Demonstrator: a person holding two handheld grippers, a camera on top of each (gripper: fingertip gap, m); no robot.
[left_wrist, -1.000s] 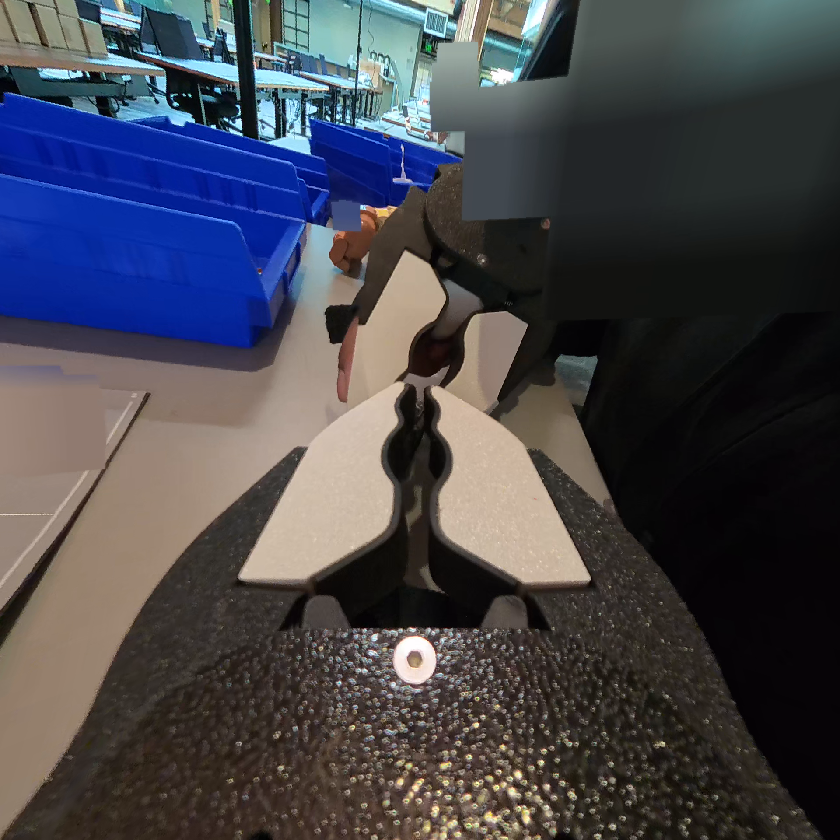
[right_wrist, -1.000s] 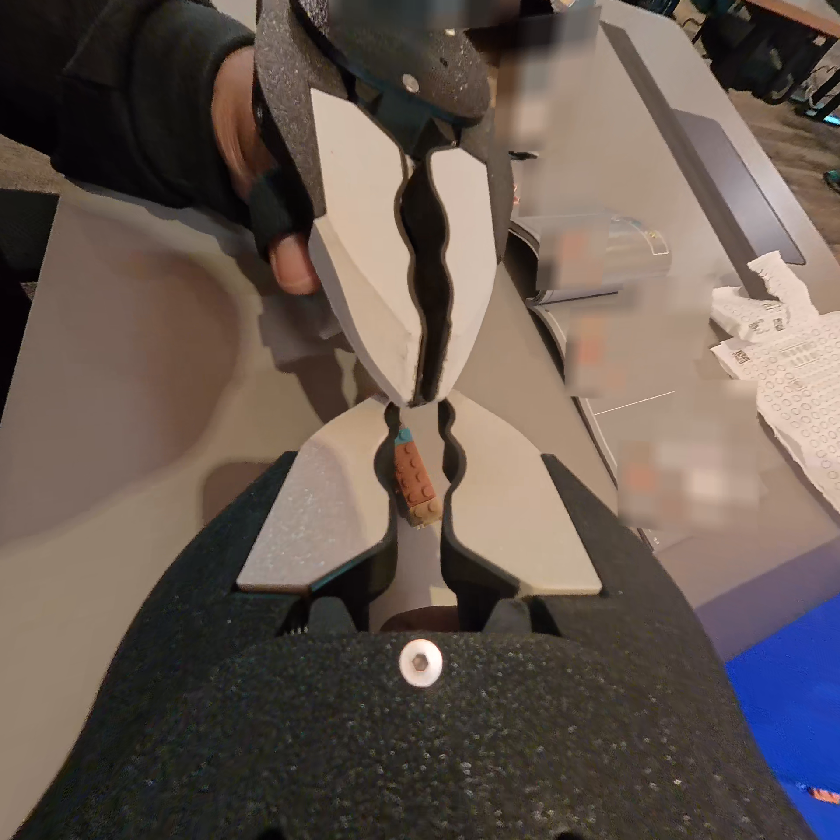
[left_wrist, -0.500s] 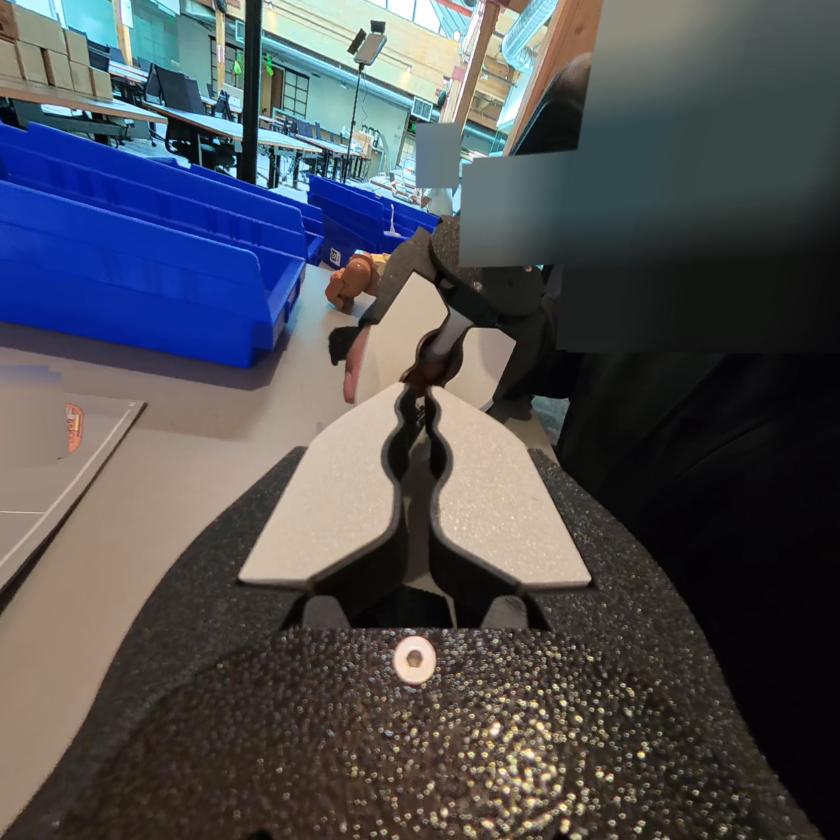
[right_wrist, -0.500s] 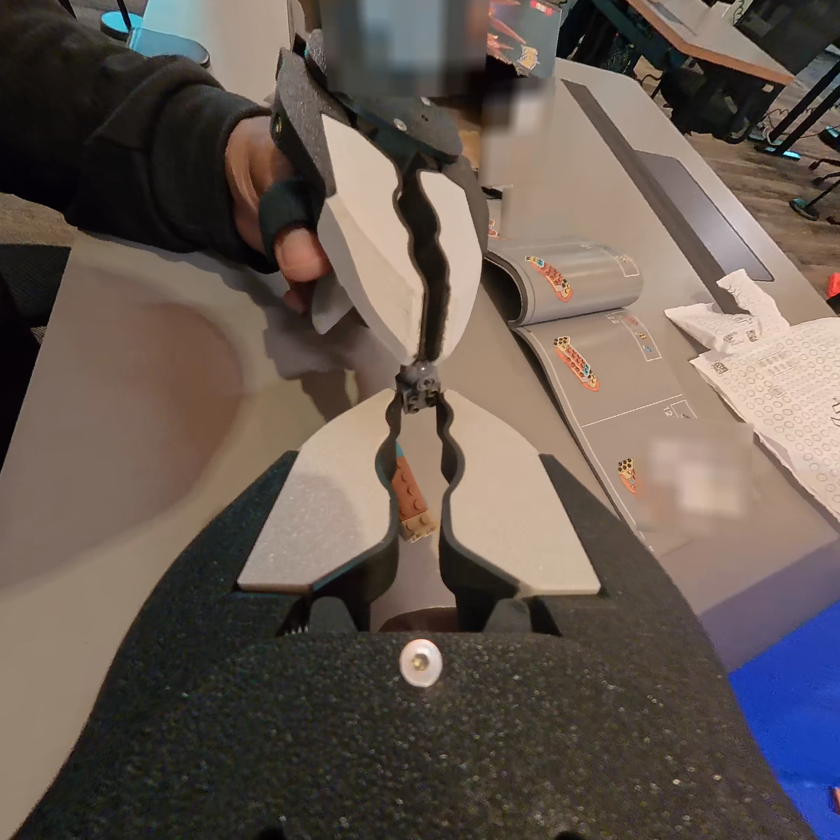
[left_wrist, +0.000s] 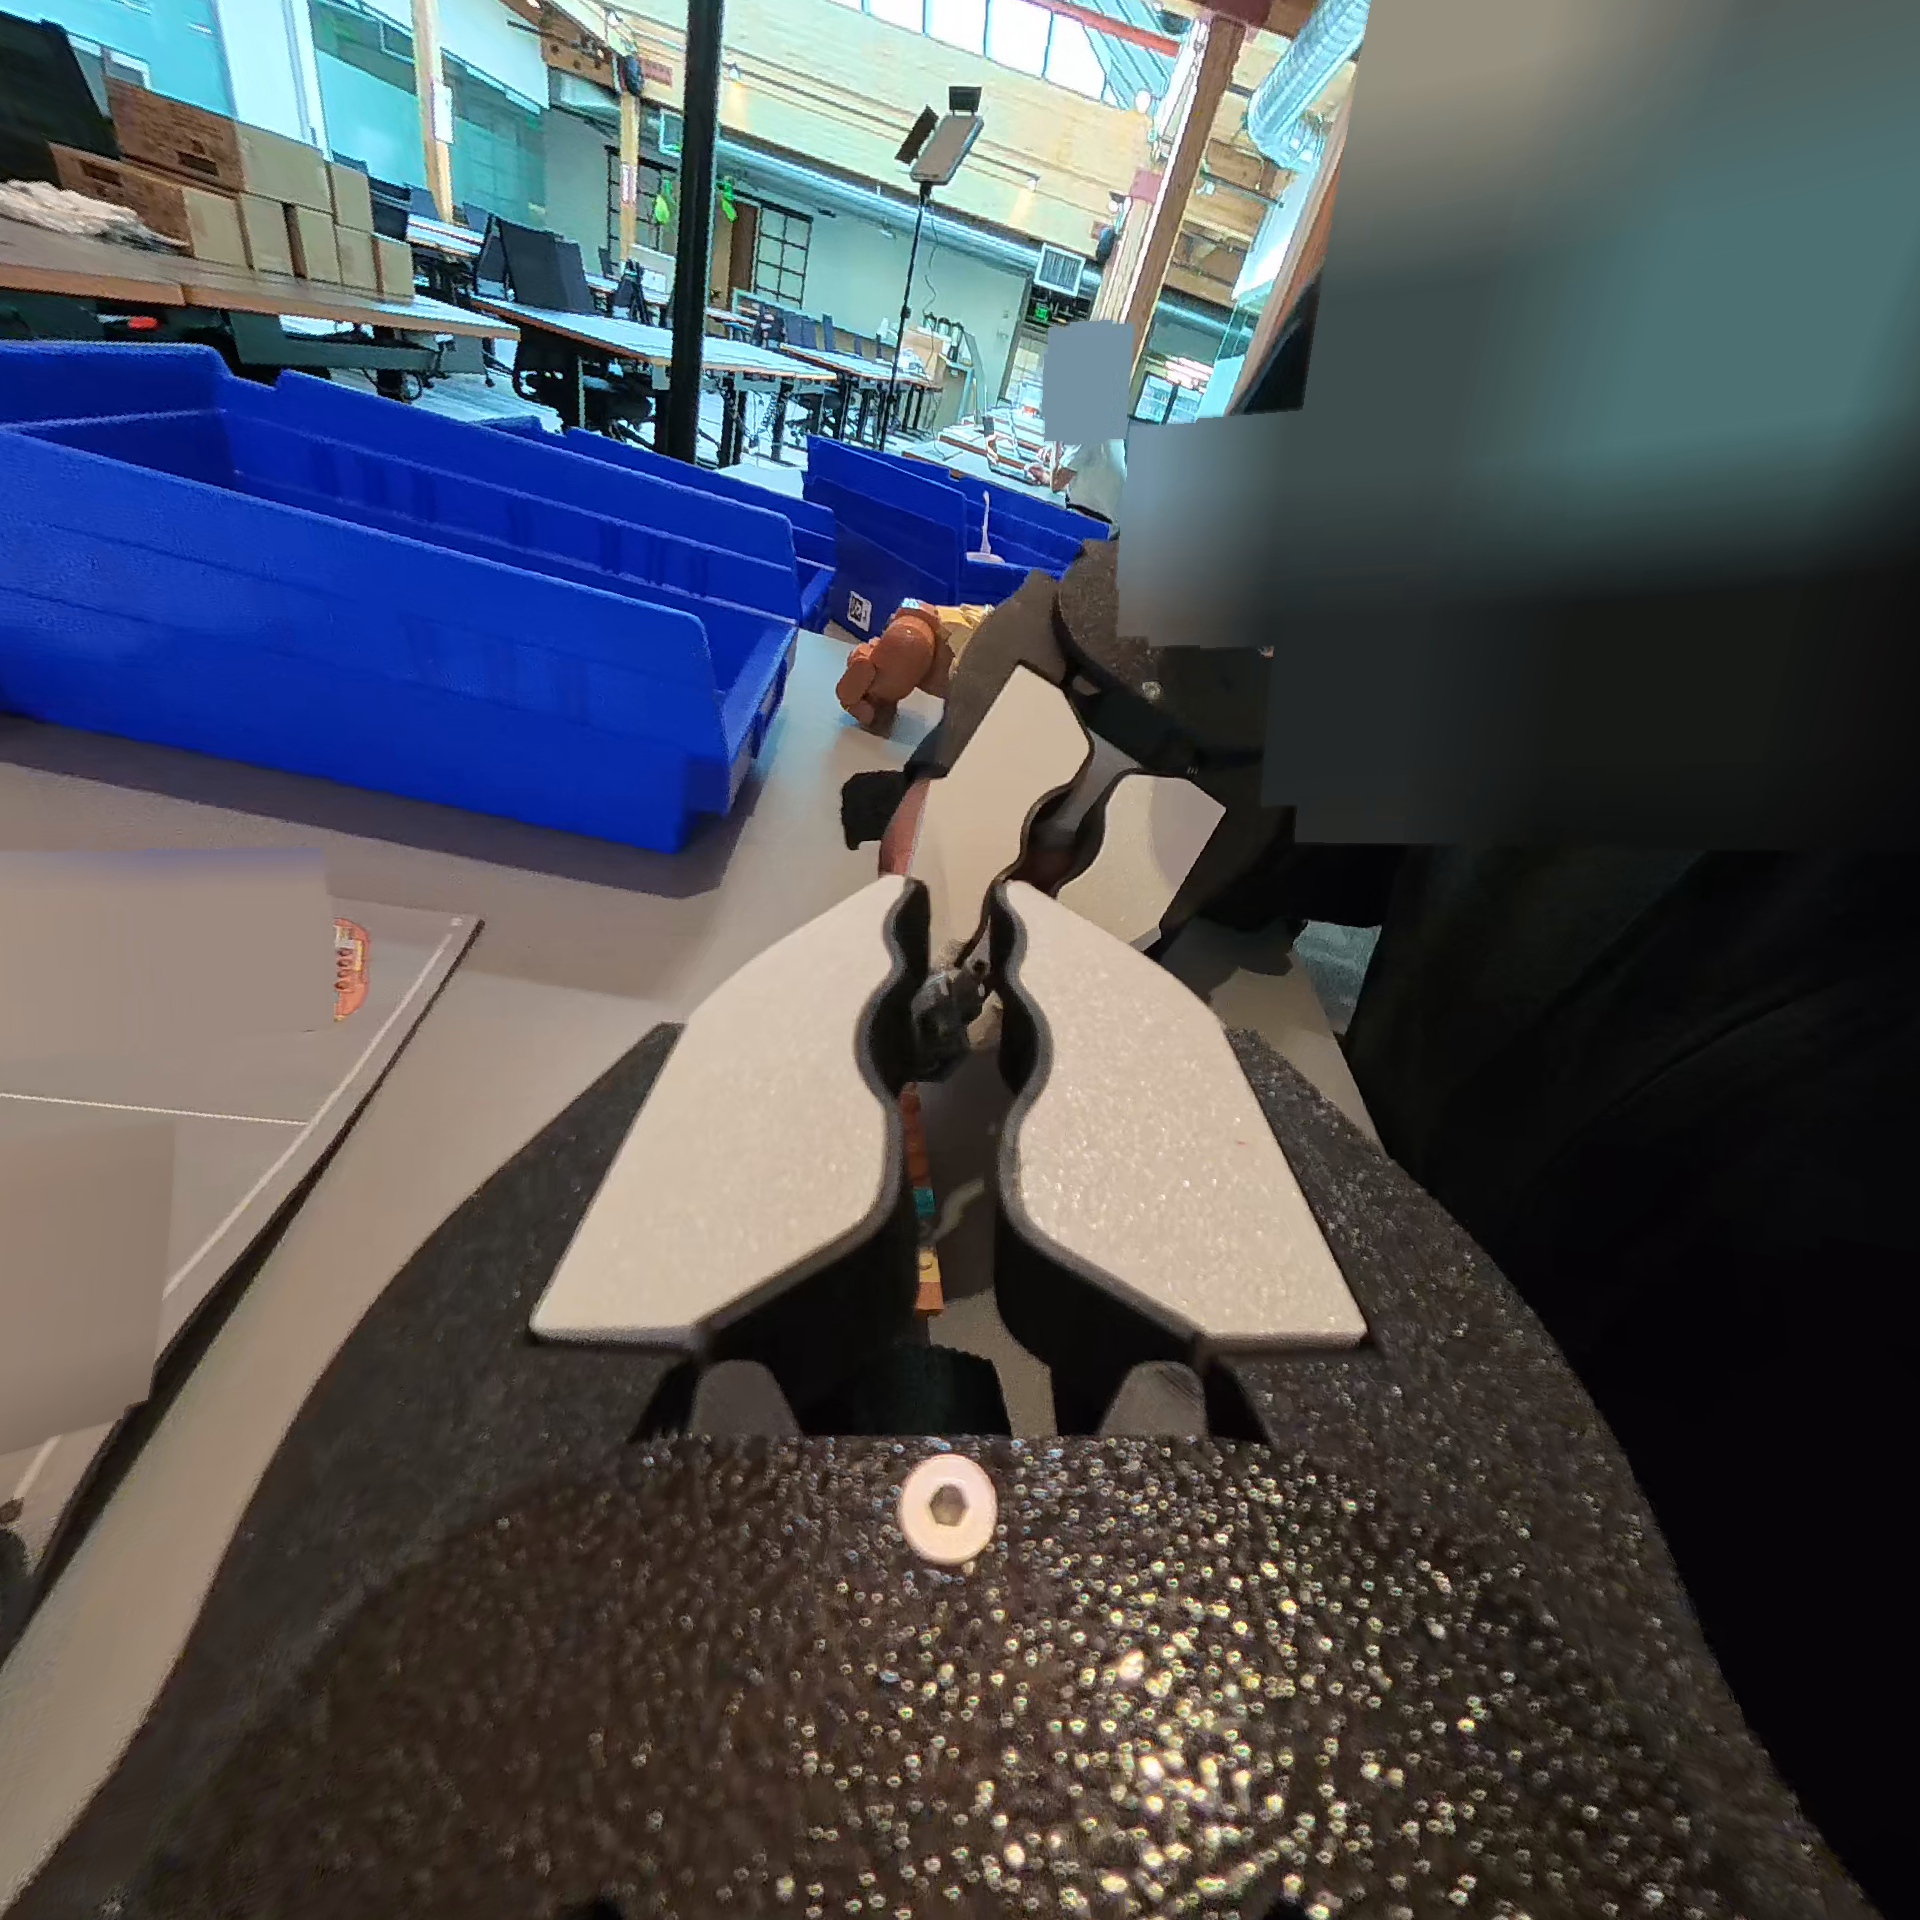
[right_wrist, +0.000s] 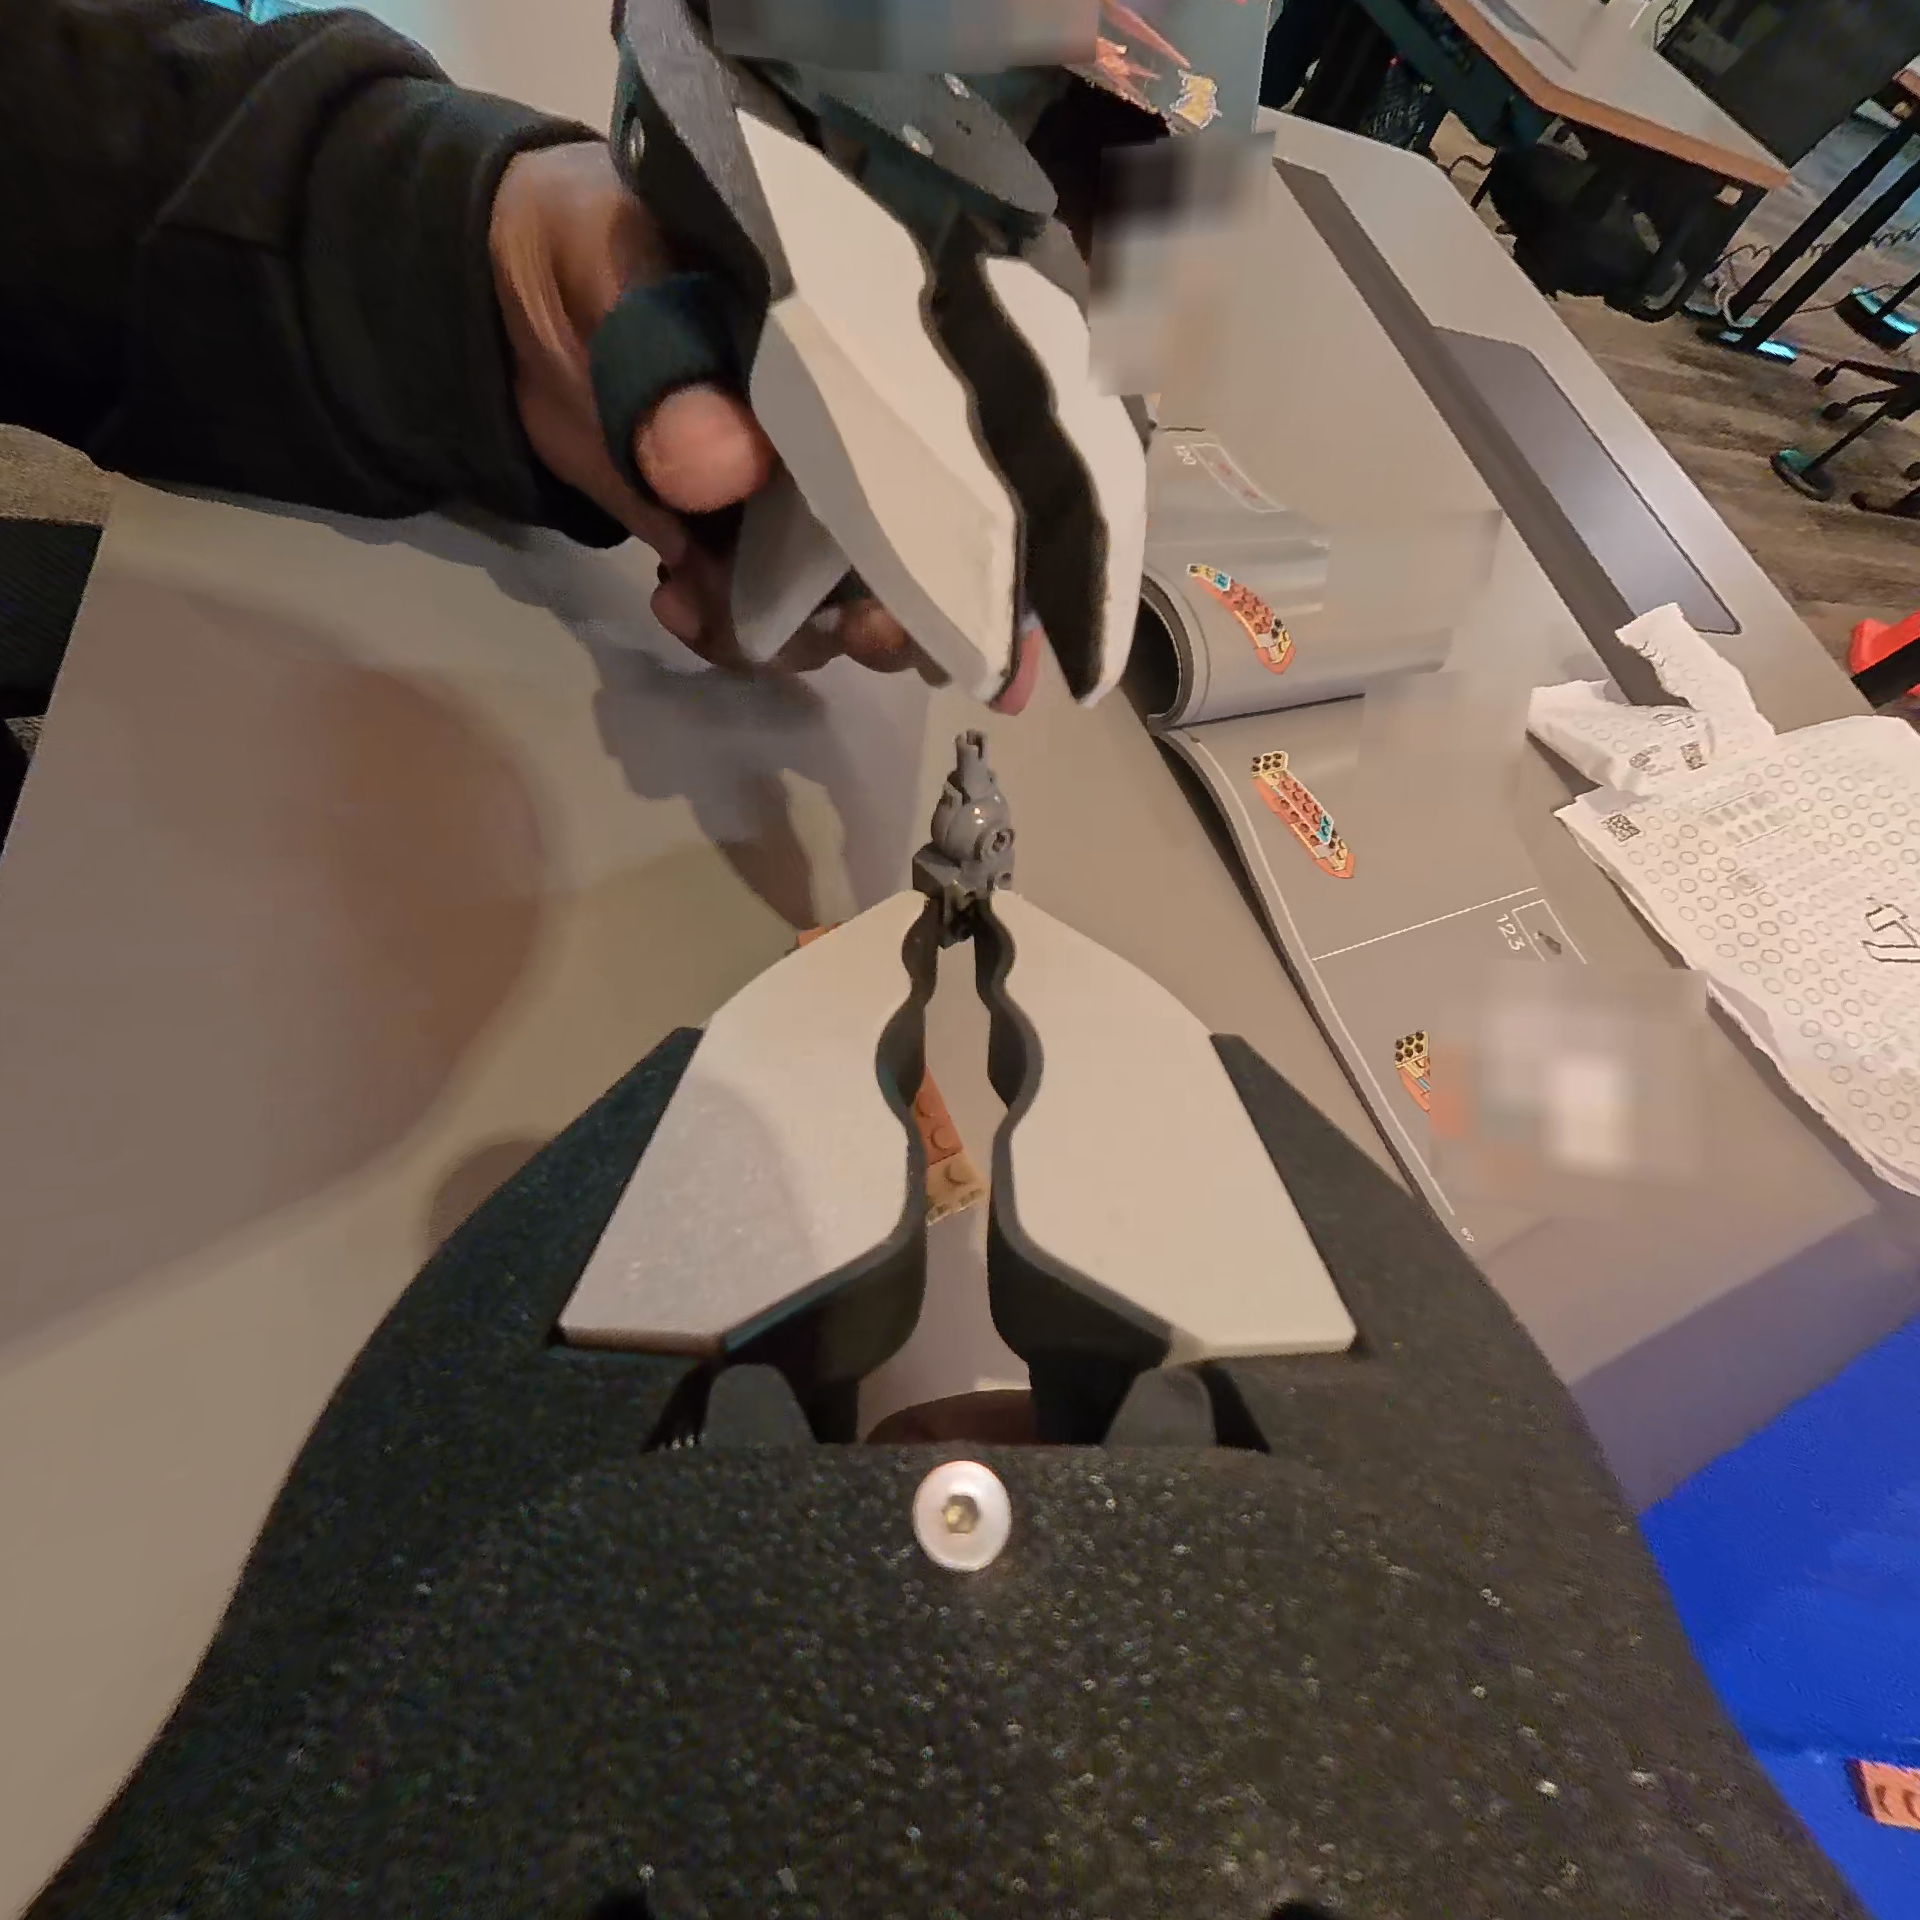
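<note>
The right claw (right_wrist: 961, 914) is clenched on a small grey toy-brick assembly (right_wrist: 971, 831), held above the grey surface (right_wrist: 312, 935). The left claw (right_wrist: 1023, 681) hangs just beyond it, released and bare. A brown brick plate (right_wrist: 940, 1143) lies below; an open instruction booklet (right_wrist: 1455, 935) and blue bins (left_wrist: 364, 623) lie around.

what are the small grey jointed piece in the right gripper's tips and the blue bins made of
Small grey jointed piece: looks like hard moulded plastic, semi-gloss, with a highlight on its rounded part and crisp pin holes. Blue bins: apparently rigid moulded plastic, smooth with a slight sheen, uniform colour and ribbed walls.
</note>
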